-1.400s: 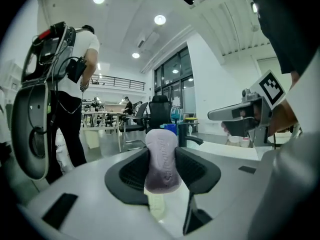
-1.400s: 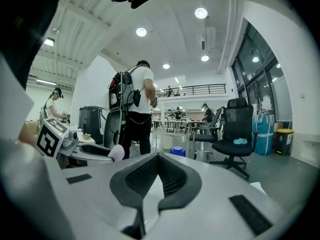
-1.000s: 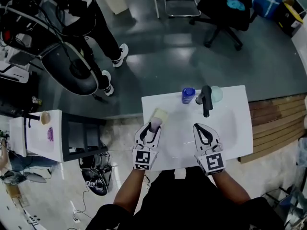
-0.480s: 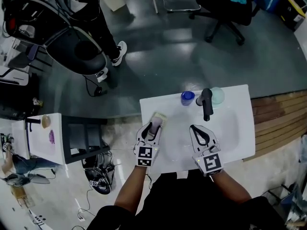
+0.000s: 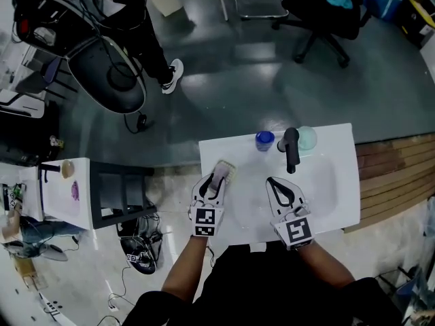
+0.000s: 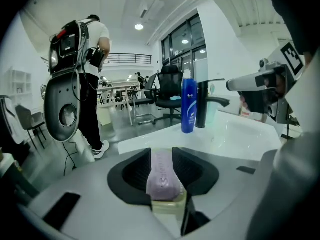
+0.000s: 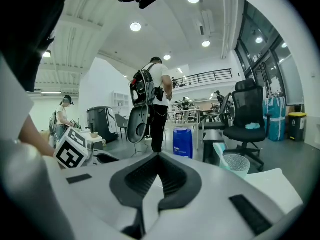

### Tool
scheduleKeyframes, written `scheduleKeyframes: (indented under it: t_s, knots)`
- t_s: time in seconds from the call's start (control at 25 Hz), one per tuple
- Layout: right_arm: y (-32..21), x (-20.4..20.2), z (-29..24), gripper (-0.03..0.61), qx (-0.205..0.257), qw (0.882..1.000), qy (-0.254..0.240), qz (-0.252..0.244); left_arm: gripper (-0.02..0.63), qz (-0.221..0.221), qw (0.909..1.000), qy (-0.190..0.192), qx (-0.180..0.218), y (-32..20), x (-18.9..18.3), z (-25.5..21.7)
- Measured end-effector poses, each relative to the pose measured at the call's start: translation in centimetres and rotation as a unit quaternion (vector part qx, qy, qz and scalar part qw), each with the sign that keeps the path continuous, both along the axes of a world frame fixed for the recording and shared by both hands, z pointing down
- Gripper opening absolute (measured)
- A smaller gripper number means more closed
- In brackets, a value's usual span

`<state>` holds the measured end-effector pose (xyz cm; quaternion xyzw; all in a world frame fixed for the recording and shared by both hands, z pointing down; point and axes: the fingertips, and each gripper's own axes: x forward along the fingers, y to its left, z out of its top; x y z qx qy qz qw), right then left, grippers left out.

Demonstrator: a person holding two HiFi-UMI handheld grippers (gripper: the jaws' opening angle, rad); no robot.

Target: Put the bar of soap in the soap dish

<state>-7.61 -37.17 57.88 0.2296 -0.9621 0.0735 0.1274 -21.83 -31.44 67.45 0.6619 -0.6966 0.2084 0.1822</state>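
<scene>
A purple bar of soap [image 6: 162, 176] sits lengthwise between the jaws of my left gripper [image 6: 161, 156], which are closing, and both pads touch its sides. Just under it lies the pale yellow-green soap dish [image 6: 169, 205]. In the head view the left gripper [image 5: 216, 178] is at the counter's left part, with the soap [image 5: 219, 176] at the near edge of the dish [image 5: 228, 169]. My right gripper [image 5: 275, 182] hovers over the basin, shut and with nothing in it; its tips [image 7: 159, 156] meet.
A blue bottle [image 5: 264, 140], a black faucet [image 5: 291, 147] and a pale green cup [image 5: 307, 136] stand at the back of the white counter [image 5: 343, 148]. The basin [image 5: 319, 182] lies to the right. A person with bulky gear [image 6: 80, 74] stands beyond the counter's left edge.
The left gripper has sunk slightly toward the dish with the soap between its jaws. The right gripper has hardly moved.
</scene>
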Motion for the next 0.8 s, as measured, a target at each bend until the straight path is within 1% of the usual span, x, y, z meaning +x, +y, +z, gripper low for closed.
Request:
scheduleKeyframes:
  t_s: [0.2, 0.32, 0.4, 0.44, 0.52, 0.64, 0.8]
  knots:
    - [0.0, 0.2, -1.6, 0.017, 0.019, 1.0, -0.01, -0.003, 0.122, -0.003, 0.9988, -0.001, 0.05, -0.3, 1.3, -4.6]
    - [-0.2, 0.1, -3.1, 0.017, 0.033, 0.999, -0.025, 0.003, 0.082, -0.008, 0.9963, 0.0, 0.086, -0.6, 2.0, -8.2]
    - [-0.4, 0.0, -4.6, 0.017, 0.046, 0.998, -0.036, 0.003, 0.037, -0.018, 0.9934, 0.008, 0.113, -0.5, 2.3, -10.6]
    - [-0.5, -0.1, -5.3, 0.017, 0.054, 0.998, -0.04, 0.002, 0.028, -0.023, 0.9917, 0.013, 0.126, -0.4, 2.4, -11.8]
    - [-0.8, -0.1, -6.8, 0.017, 0.068, 0.996, -0.049, 0.003, 0.021, -0.028, 0.9881, 0.019, 0.15, -0.3, 2.6, -13.8]
    - [-1.1, 0.1, -8.2, 0.017, 0.08, 0.995, -0.052, 0.011, 0.021, -0.029, 0.9836, 0.015, 0.177, -0.3, 2.8, -15.9]
    - [-1.3, 0.3, -9.5, 0.017, 0.105, 0.994, -0.036, 0.016, 0.021, -0.03, 0.9808, 0.009, 0.192, -0.1, 2.9, -17.1]
